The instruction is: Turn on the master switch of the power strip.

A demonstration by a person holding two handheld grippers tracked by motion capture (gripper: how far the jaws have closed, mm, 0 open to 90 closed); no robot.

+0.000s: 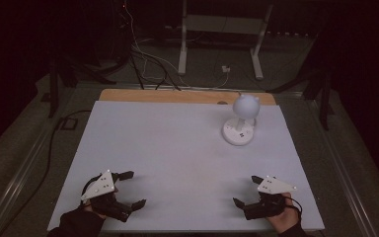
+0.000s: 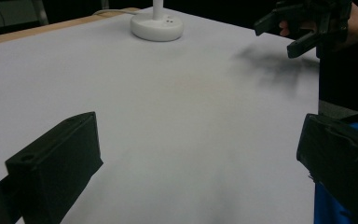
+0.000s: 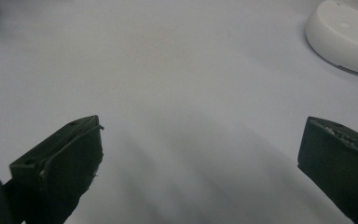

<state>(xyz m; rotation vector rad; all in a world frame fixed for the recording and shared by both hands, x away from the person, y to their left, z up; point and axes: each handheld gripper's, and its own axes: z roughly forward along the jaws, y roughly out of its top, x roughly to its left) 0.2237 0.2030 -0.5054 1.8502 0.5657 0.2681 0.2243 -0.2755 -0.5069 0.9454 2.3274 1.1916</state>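
A small white lamp with a round globe head and a disc base stands at the far right of the white table top. Its base lies far ahead in the left gripper view and at the upper right in the right gripper view. My left gripper rests near the front left edge, jaws wide apart with nothing between them. My right gripper sits near the front right edge, also open and empty, and it appears again at the top right of the left gripper view.
A wooden strip runs along the table's far edge. Behind it are white frame legs and loose cables on a dark floor. A dark cable trails down the left side.
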